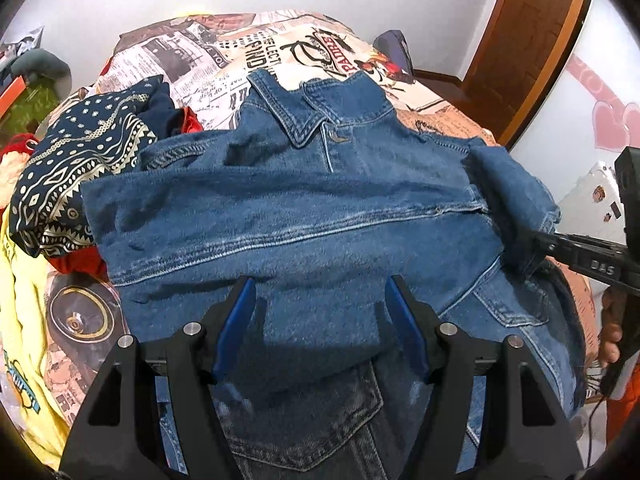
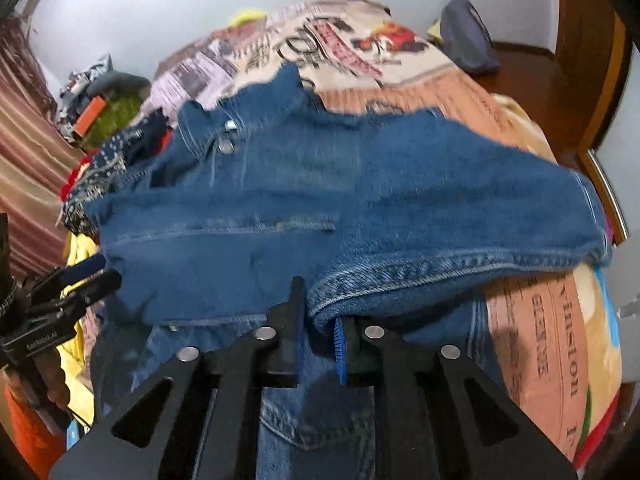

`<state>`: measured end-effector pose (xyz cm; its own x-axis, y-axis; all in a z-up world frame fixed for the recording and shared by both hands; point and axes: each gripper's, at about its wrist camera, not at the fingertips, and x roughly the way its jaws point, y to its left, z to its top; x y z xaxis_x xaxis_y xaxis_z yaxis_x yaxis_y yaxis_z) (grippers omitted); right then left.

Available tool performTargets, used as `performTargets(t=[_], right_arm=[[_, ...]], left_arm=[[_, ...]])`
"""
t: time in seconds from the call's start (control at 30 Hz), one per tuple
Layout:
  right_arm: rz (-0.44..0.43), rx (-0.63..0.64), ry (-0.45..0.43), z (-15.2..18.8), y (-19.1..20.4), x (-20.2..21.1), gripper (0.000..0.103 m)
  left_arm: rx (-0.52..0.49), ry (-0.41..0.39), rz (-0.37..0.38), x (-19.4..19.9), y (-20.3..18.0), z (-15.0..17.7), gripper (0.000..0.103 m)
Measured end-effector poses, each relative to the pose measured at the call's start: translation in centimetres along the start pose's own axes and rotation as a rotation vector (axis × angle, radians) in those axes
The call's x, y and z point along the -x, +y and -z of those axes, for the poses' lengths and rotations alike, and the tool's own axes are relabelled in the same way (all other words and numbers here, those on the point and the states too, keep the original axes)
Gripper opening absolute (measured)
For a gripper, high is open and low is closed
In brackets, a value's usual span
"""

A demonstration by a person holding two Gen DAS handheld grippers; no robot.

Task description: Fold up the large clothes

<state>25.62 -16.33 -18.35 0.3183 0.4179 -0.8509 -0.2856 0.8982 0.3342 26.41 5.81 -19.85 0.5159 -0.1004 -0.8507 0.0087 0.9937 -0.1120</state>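
1. My left gripper (image 1: 320, 284) hangs spread over the denim jacket (image 1: 304, 208), pinching nothing.
2. My right gripper (image 2: 318, 300) is narrowly parted, with a sleeve's hem (image 2: 400, 280) lying between its fingers.
3. The jacket lies on the bed (image 1: 224, 64), collar away from me, beside a patterned navy garment (image 1: 80, 160).

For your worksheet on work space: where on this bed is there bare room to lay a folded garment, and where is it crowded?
Free: the printed bedspread beyond the denim jacket collar, toward the wall, and the strip to the jacket's right, by the bed's edge. Crowded: to the jacket's left, where a navy patterned garment, red clothes and a yellow garment pile up.
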Motion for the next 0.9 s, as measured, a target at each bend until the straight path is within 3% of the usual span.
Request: performTargets(t=[0.03, 0.13, 0.3, 0.53, 0.73, 0.83, 0.87, 0.9], right_arm=[[-0.012, -0.012, 0.018, 0.1, -0.5, 0.4, 0.025], [-0.02, -0.053, -0.013, 0.5, -1.6, 1.7, 0.048], [-0.002, -0.207, -0.102, 0.5, -5.9, 3.8, 0.062], [-0.018, -0.55, -0.122, 0.4, -14.4, 2.2, 0.062], [-0.067, -0.702, -0.131, 0.3, -17.3, -0.3, 0.062], [-0.013, -0.686, -0.17, -0.5, -17.1, -0.2, 0.054], [0.007, -0.684, -0.173, -0.8, -17.2, -0.3, 0.048], [0.019, -0.688, -0.175, -0.9, -17.4, -0.4, 0.036]], left_arm=[[-0.002, 0.003, -0.001, -0.1, 0.0, 0.1, 0.066], [-0.01, 0.006, -0.006, -0.3, -0.3, 0.2, 0.066], [-0.012, 0.0, 0.014, -0.4, -0.7, 0.1, 0.066], [-0.014, -0.002, 0.028, -0.8, -1.1, -0.3, 0.069], [-0.022, 0.012, 0.022, -1.5, -1.1, -0.4, 0.069], [-0.024, 0.014, 0.022, -1.7, -1.1, -0.3, 0.069], [-0.022, 0.016, 0.024, -1.8, -1.0, -0.4, 0.069], [-0.021, 0.017, 0.025, -1.9, -1.0, -0.4, 0.069]])
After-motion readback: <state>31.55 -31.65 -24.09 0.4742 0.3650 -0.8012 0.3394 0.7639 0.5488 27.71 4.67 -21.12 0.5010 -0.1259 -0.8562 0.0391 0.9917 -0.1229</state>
